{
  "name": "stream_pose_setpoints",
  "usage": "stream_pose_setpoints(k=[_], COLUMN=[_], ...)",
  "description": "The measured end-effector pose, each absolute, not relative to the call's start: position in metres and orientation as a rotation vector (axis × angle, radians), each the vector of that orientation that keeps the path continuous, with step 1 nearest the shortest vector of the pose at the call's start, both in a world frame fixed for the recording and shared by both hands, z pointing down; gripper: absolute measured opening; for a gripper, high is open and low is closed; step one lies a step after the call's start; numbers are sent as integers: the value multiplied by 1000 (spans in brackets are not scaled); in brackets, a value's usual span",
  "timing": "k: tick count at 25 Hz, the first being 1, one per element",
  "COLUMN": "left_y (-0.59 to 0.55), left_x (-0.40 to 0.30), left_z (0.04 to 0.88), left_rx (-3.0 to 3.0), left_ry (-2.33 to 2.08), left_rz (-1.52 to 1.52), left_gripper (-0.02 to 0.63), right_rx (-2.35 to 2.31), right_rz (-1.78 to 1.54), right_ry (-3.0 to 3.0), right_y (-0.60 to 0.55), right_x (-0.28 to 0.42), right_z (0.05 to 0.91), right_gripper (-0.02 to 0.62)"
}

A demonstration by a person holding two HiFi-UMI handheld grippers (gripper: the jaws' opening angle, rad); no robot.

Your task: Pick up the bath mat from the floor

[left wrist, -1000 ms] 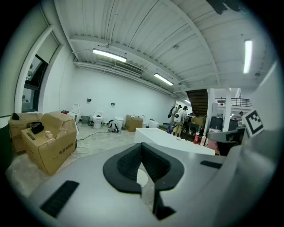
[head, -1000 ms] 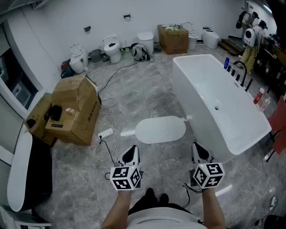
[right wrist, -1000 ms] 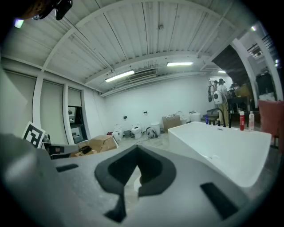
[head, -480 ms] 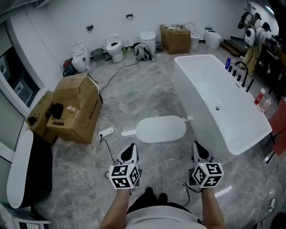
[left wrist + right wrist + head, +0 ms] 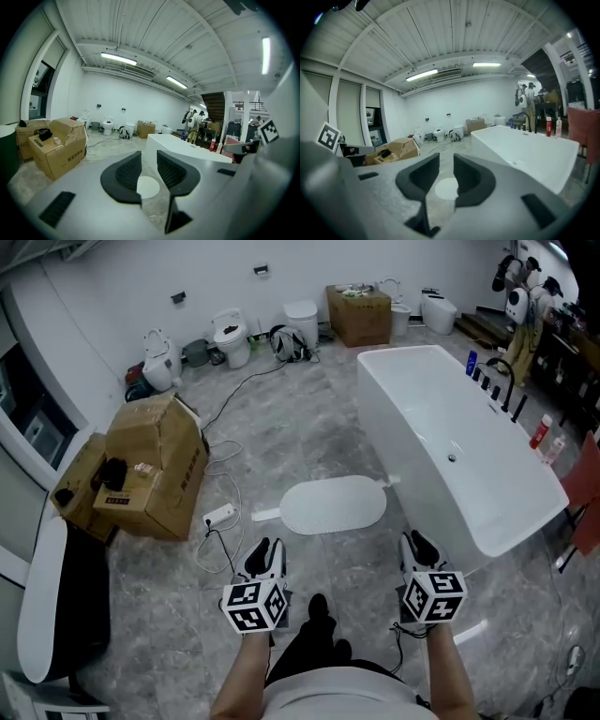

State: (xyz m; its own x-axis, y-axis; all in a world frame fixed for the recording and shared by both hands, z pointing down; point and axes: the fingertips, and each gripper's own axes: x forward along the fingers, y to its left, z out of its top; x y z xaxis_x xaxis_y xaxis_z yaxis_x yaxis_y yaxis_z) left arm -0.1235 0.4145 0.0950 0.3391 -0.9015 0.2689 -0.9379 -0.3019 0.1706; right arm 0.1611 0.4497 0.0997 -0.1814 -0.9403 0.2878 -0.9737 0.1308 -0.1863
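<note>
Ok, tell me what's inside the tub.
The tub looks empty: bare white basin, one small dark drain in the bottom. The black faucet stands outside its far rim. The inner face of the near end is hidden behind the rim.

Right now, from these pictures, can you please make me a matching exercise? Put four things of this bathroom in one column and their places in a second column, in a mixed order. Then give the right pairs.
Things
1. bath mat
2. bathtub
3. cardboard box
4. power strip

Places
A. long and white, along the right side
B. small, on the floor between the box and the mat
C. flat on the floor in the middle, beside the tub
D. on the left side, near the wall

Pairs: 1-C, 2-A, 3-D, 4-B
</note>
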Motion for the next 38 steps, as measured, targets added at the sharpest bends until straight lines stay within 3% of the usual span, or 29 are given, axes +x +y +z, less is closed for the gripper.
stream_pose_setpoints(k=[10, 14, 27, 38], left_y=[350, 299, 101, 25], left_x=[-131, -127, -143, -170], left_z=[122, 136, 146, 166], left_rx=[2283, 2250, 2185, 2115], left_ry=[-1624, -1616, -1593, -1609], left_rz=[215, 213, 224, 198], left_gripper=[169, 203, 224, 229], right_rx=[1850, 1834, 1803, 1778], right_rz=[550, 583, 682, 722], right_ry=[-2215, -2190, -2173, -2131], right_y=[389, 345, 155, 71], right_x=[163, 171, 161, 148], right_z=[134, 145, 146, 160], right_gripper=[167, 167, 167, 167])
